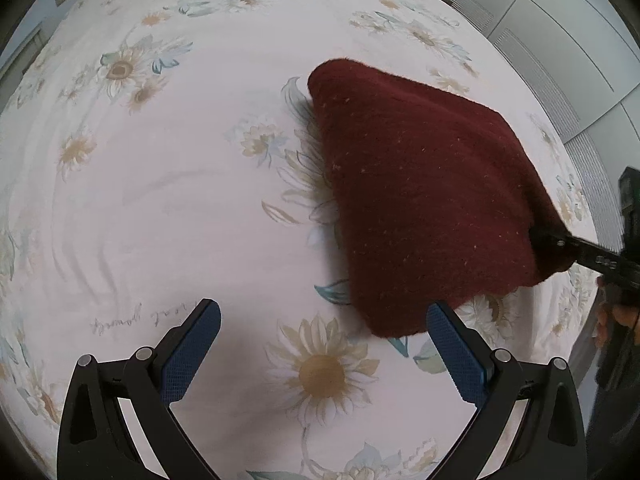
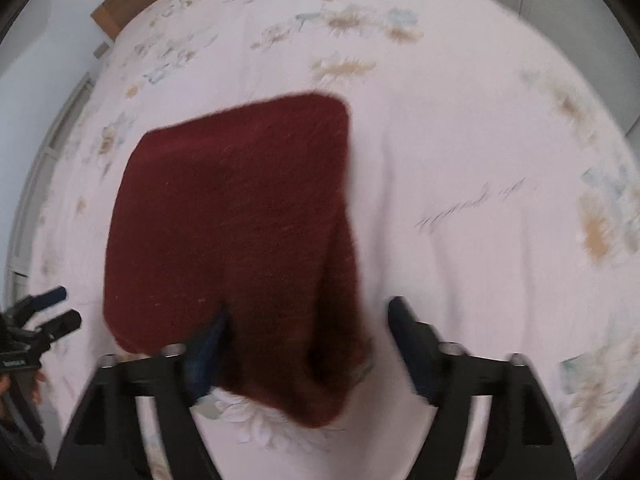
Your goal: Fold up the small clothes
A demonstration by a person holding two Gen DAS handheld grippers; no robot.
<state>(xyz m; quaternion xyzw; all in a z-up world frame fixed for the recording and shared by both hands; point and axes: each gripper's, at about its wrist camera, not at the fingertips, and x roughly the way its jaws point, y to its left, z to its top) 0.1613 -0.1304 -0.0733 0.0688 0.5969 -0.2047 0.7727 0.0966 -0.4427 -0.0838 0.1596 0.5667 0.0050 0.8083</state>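
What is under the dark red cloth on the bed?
The floral bedsheet lies under the dark red cloth; printed sunflowers run beneath its edges. Whatever else lies under its middle is covered.

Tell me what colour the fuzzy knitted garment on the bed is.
Dark maroon red knitted garment, clearest in the left wrist view.

- On the bedsheet (image 1: pixel 168 200) below my left claw runs a line of faint cursive print (image 1: pixel 140 318), upside down to me; I cannot read its words.
- My right camera shows similar script (image 2: pixel 472 204), too blurred to read.
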